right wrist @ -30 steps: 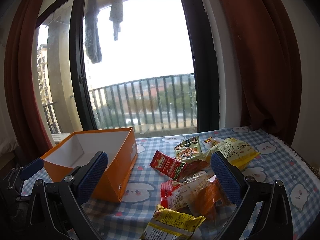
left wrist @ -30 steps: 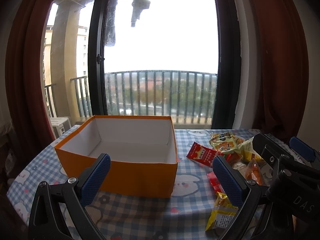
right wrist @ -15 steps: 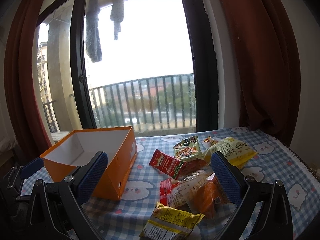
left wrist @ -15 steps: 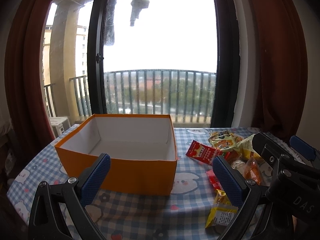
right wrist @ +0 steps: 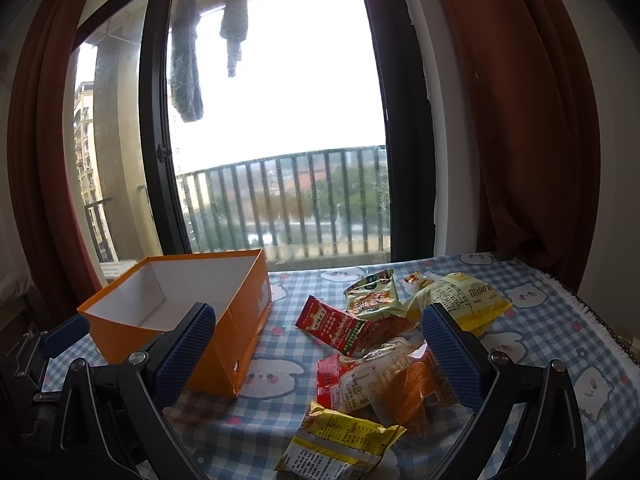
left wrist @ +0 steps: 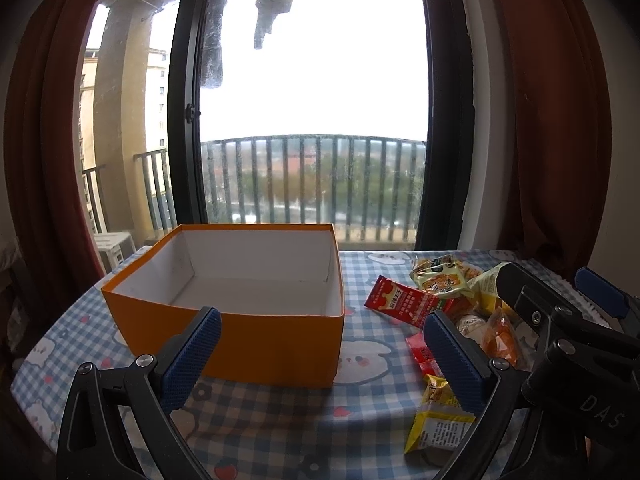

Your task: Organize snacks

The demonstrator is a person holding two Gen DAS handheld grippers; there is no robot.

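**Snack table: stock on hand, orange box as reference**

- Orange box (left wrist: 236, 336): open-topped, white inside, nothing visible in it. Stands on the blue checked tablecloth (left wrist: 280, 424) with bear prints, toward the window side of the table.
- Red sachet (right wrist: 332, 326): lies flat on the cloth just right of the box, nearest to it of all the snacks, not touching it.
- Green-and-orange packet (right wrist: 370, 296): right of the box, beyond the red sachet, on the window side of the heap.
- Large yellow bag (right wrist: 466, 300): farthest right from the box, beside the green-and-orange packet.
- Clear packet with orange contents (right wrist: 404, 384): right of the box, nearer the cameras than the red sachet, overlapping a small red packet (right wrist: 330, 376).
- Small yellow packet (right wrist: 340, 440): right of the box and nearest the cameras, at the heap's front edge.
- Left gripper (left wrist: 320, 356): held above the cloth in front of the box, blue pads (left wrist: 192, 356) spread wide, nothing between them; the box's front wall shows through the gap.
- Right gripper (right wrist: 320, 354): held to the right of the box over the snack heap, jaws wide apart and gripping nothing; the heap shows between them.
- Dark red curtains (right wrist: 520, 120): hang either side of the window behind the box.
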